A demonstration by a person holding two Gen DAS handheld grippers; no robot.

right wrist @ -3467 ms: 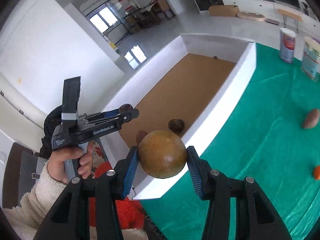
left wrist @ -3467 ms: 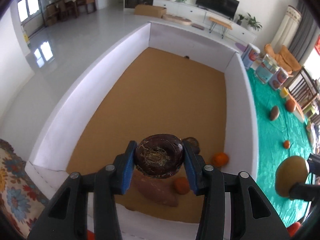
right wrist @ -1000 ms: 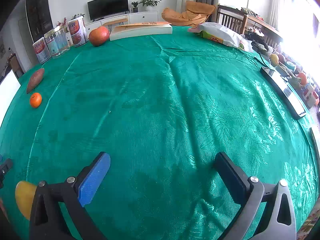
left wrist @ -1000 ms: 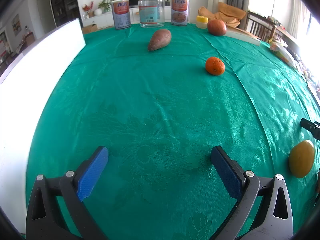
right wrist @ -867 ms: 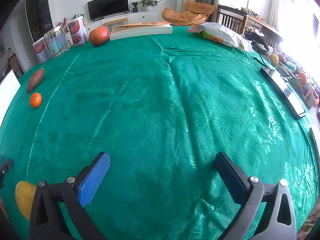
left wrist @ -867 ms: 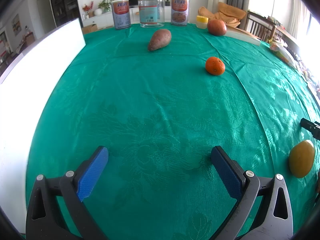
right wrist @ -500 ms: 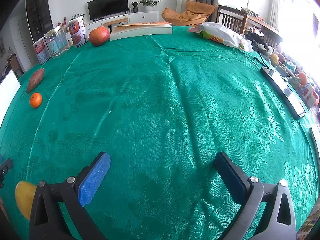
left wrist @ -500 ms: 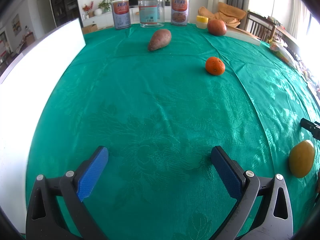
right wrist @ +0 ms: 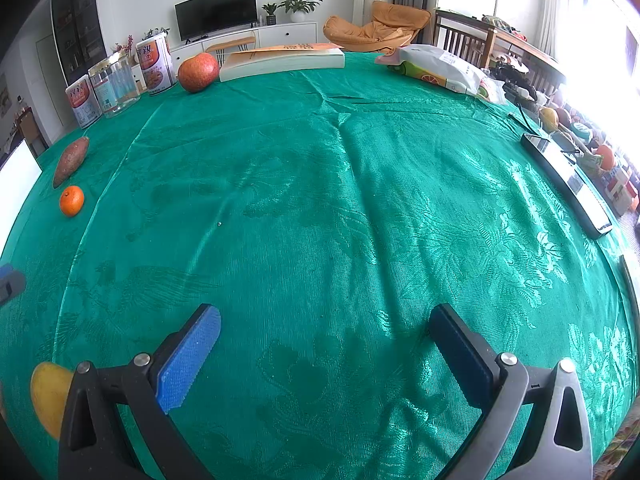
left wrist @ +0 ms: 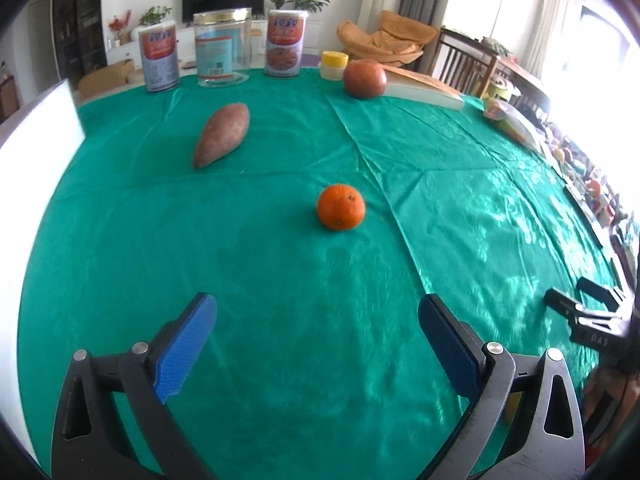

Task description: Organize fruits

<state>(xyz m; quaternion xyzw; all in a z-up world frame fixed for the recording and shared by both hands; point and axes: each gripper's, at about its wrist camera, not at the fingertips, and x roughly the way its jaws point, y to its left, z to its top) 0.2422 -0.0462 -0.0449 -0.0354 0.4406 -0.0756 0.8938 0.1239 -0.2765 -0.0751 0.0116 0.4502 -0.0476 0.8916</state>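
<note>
My left gripper (left wrist: 318, 320) is open and empty over the green tablecloth. An orange (left wrist: 341, 207) lies ahead of it, a sweet potato (left wrist: 222, 134) farther back left, and a red round fruit (left wrist: 365, 79) at the far edge. My right gripper (right wrist: 326, 338) is open and empty over bare cloth. A yellow mango (right wrist: 48, 394) lies at its lower left. The right wrist view also shows the orange (right wrist: 71, 200), the sweet potato (right wrist: 71, 161) and the red fruit (right wrist: 198, 72) at far left.
The white box wall (left wrist: 28, 184) runs along the left. Two cans (left wrist: 159, 60) and a glass jar (left wrist: 222, 53) stand at the table's far edge. A book (right wrist: 282, 62), a snack bag (right wrist: 440, 68) and a dark bar-shaped device (right wrist: 566, 178) lie at the back and right.
Both grippers were shut on fruit over the box 3.5 s ago and are now open and empty over the cloth. In the last half second the left gripper moved forward toward the orange.
</note>
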